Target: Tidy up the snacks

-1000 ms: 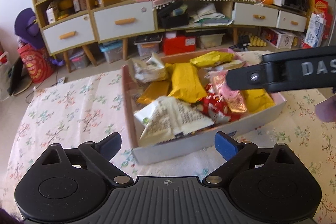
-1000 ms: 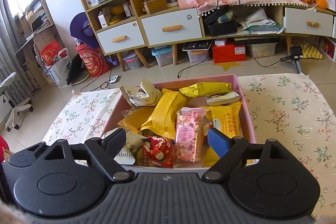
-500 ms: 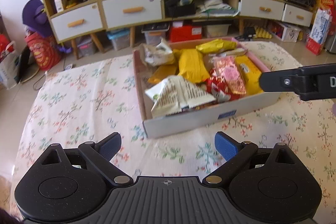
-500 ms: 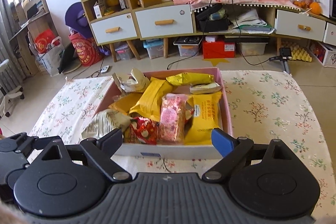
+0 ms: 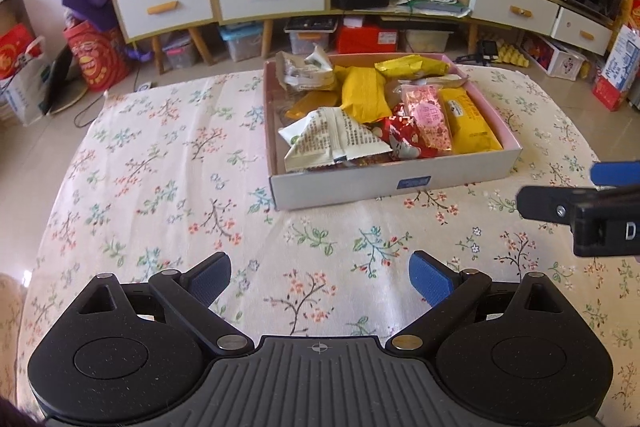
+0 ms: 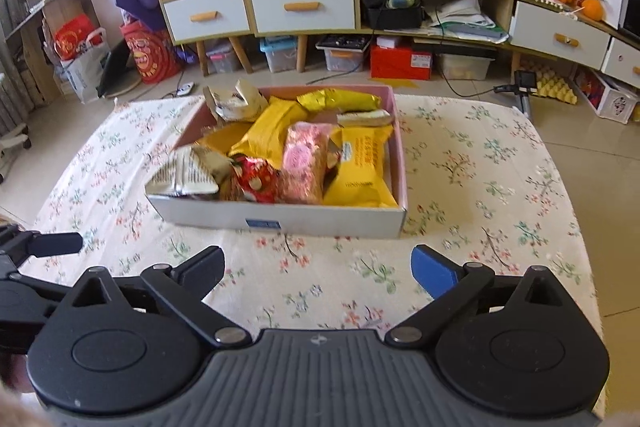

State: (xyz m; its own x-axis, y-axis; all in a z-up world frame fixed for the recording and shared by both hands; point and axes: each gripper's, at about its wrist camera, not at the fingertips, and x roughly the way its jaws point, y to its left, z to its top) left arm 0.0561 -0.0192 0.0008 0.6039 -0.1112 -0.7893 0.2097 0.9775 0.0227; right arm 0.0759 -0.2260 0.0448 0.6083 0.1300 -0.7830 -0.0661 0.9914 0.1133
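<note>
The left gripper (image 5: 319, 277) hovers over the floral table (image 5: 160, 163), jaws spread wide and empty. The cardboard box (image 6: 280, 217) of snack packets (image 6: 302, 163) sits mid-table, beyond both grippers. The right gripper (image 6: 318, 269) has just been opening its jaws; nothing lies between them.

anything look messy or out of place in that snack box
Yes. In the shallow pink-lined cardboard box, the snack packets are heaped at odd angles, and the crumpled white-and-brown wrapper pokes above the far-left rim. Nothing has spilled onto the floral tablecloth.
</note>
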